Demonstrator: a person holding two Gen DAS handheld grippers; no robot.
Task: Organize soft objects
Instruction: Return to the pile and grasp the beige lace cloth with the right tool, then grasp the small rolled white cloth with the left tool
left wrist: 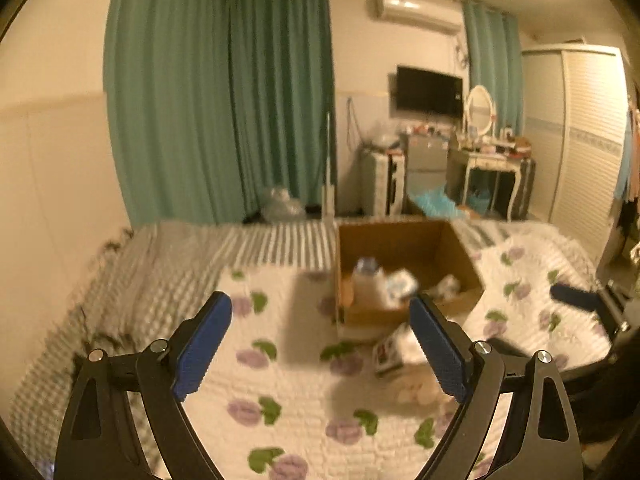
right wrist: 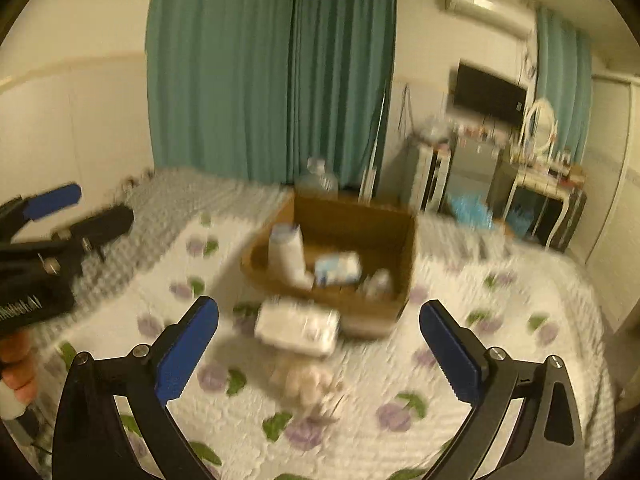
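Plush (right wrist: 302, 380): pale, blurred, lying on the bed (right wrist: 500, 360) just before a white pack (right wrist: 298, 326).
Box (right wrist: 352, 236): cardboard, open, behind the pack, holding a bottle (right wrist: 286, 254) and packets.
Left tool (left wrist: 320, 344): wide open, empty.
Right tool (right wrist: 320, 344): wide open, empty, above the plush.

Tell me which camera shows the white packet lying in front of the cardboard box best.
The right wrist view: the white packet lies whole between the open fingers of the right gripper, just before the cardboard box, though blurred. In the left wrist view the packet is partly hidden behind a finger of the left gripper.
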